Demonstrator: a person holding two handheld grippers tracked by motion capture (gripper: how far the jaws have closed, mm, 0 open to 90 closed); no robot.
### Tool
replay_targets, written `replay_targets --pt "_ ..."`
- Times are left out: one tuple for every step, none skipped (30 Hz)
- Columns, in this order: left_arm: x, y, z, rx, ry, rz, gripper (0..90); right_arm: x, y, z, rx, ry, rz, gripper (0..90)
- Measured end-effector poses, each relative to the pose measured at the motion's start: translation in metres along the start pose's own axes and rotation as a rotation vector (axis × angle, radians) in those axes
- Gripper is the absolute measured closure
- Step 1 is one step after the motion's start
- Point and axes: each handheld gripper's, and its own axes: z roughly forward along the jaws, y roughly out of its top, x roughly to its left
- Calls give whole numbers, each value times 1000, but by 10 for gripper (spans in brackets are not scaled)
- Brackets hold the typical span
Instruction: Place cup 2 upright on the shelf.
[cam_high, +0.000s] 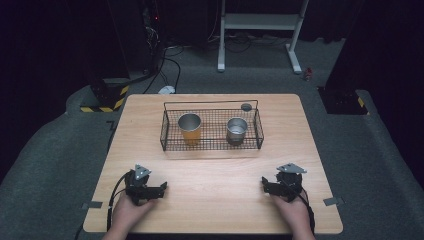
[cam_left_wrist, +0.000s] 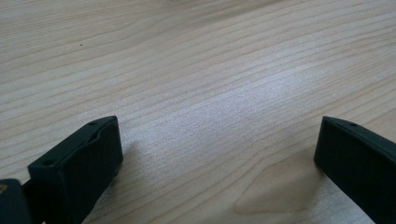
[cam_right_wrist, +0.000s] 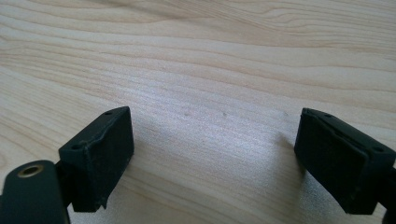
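From above, a black wire basket (cam_high: 211, 131) holds two metal cups; nearer than it, left gripper (cam_high: 161, 189) and right gripper (cam_high: 265, 185) rest on the wooden surface (cam_high: 215, 175). Their own views show jaws spread wide, empty.

Your forearms run off the bottom edge of the high view. The small grey disc (cam_high: 246, 106) by the basket's (cam_high: 211, 146) back rim is too small for you to identify. Cup (cam_high: 190, 128) contents can't be made out.
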Motion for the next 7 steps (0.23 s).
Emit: replay_targets --pt "0 0 0 1 1 -1 13 0 0 0 1 -3 3 113" --pt "0 0 0 0 1 -2 13 1 0 1 -1 -7 2 109" --pt "0 0 0 0 3 -2 13 2 1 1 0 -8 7 107" --pt "0 0 0 0 4 -2 13 2 1 1 2 -9 8 105" --pt "0 0 -1 1 4 -3 13 2 1 1 2 -10 7 103" --pt "0 -1 0 -4 5 -7 13 2 2 2 2 -11 4 102" --pt "-1 -1 0 -4 5 -8 13 2 2 2 3 -11 7 101"
